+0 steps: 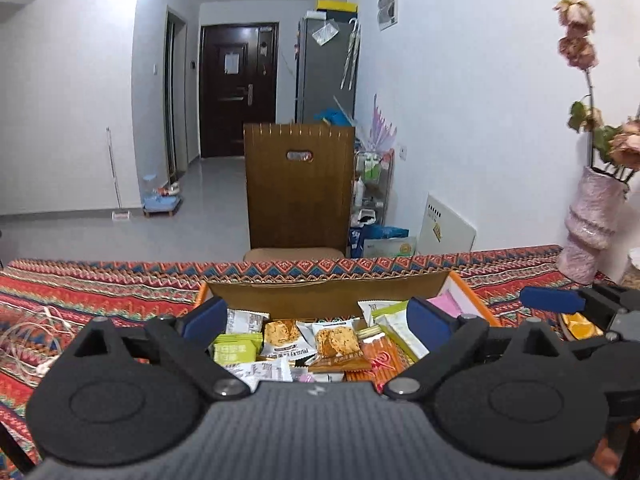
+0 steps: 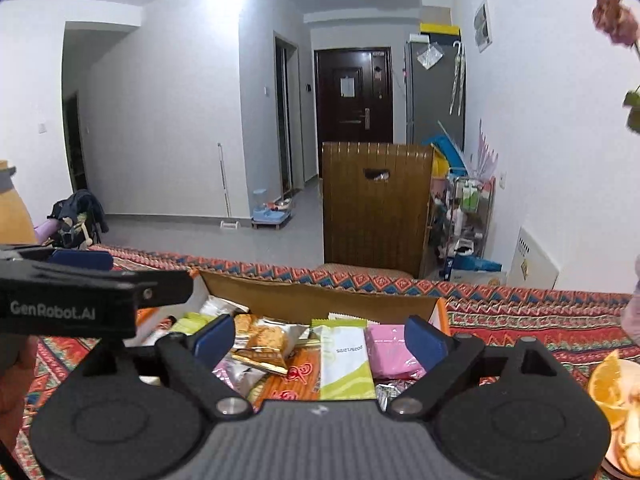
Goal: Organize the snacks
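A cardboard box [image 1: 320, 294] with orange edges sits on the patterned tablecloth, full of snack packets. In the left wrist view I see a green packet [image 1: 234, 350], biscuit packets [image 1: 336, 342] and an orange stick pack [image 1: 380, 364]. My left gripper [image 1: 320, 320] hovers open over the box, holding nothing. In the right wrist view the box [image 2: 320, 300] holds a green-white packet [image 2: 344, 356], a pink packet [image 2: 390, 350] and a biscuit packet [image 2: 264, 346]. My right gripper [image 2: 320, 338] is open and empty above them. The left gripper's body [image 2: 72, 300] shows at the left.
A pink vase with dried flowers [image 1: 592, 216] stands at the table's right end. A plate of orange slices [image 2: 616, 392] lies to the right of the box. A white cable [image 1: 36, 340] lies on the cloth at left. A wooden chair back [image 1: 298, 184] stands behind the table.
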Motion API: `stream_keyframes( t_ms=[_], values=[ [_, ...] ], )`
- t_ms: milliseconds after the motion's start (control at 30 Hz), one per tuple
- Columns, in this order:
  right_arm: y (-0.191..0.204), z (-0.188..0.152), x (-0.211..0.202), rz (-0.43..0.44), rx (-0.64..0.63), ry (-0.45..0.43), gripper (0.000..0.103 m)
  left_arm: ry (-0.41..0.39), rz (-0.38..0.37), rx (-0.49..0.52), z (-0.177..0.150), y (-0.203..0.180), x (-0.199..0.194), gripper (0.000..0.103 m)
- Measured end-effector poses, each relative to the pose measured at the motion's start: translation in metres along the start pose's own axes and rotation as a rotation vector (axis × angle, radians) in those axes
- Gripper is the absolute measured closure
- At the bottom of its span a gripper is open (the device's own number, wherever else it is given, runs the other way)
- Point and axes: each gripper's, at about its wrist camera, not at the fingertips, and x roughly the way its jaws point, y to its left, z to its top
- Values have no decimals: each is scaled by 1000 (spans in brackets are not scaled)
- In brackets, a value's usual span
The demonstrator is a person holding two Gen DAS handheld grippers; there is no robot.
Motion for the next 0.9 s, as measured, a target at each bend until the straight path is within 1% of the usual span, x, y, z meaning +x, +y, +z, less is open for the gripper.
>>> stream_keyframes(
  t_ms=[200,300,367,600,900],
  values=[
    [7,-2,-51,-13,-6,-33,11,-43,4,-11,-7,0,-56,2],
    [11,-8,-78,-16,-12,-50,9,-69,2,-16,-13,-1,-86,0],
    [14,-13,-96,-18,-20,-65,5,-86,2,-10,-19,-4,-106,0],
    [26,-30,-147,-18,-31,-89,4,-107,-5,-9,-39,-13,-156,0],
    [46,-61,-203,-16,-58,-112,4,-123,-17,-11,-75,-20,-213,0]
  ],
)
